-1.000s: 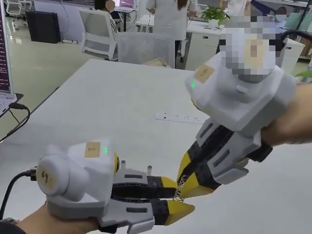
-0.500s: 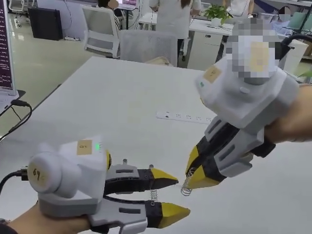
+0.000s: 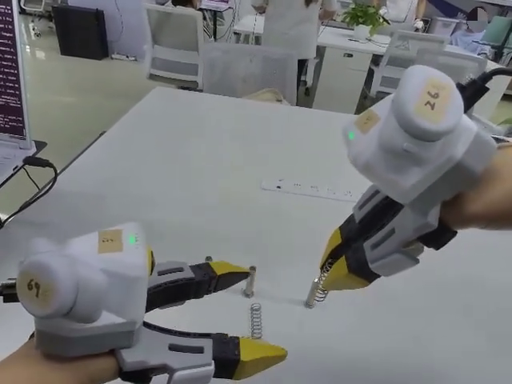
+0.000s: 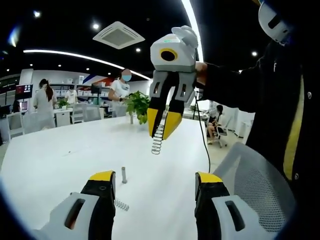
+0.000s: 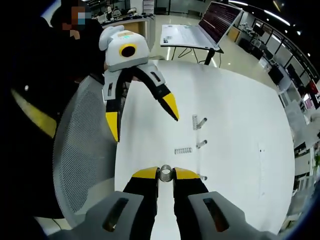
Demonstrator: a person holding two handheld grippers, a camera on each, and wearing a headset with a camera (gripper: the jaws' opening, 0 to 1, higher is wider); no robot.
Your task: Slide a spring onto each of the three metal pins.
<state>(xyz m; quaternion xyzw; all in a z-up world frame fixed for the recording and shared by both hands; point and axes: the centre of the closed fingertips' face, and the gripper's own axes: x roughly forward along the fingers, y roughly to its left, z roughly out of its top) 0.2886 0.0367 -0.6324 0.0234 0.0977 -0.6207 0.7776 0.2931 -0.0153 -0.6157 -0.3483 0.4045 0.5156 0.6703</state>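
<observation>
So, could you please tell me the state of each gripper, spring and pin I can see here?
Left gripper: open, nothing between its jaws.
Right gripper: shut on a spring.
Held spring: hanging from the jaws, not yet on a pin.
Loose spring: lying on the table, untouched.
Middle pin: upright, bare.

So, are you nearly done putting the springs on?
Not nearly. Done: no short metal pin clearly wears a spring yet; the middle pin is bare. In hand: the right gripper pinches a small coiled wire spring beside the nearest pin. Left: another loose spring lies on the white table by the open left gripper, so all three pins look undone.
</observation>
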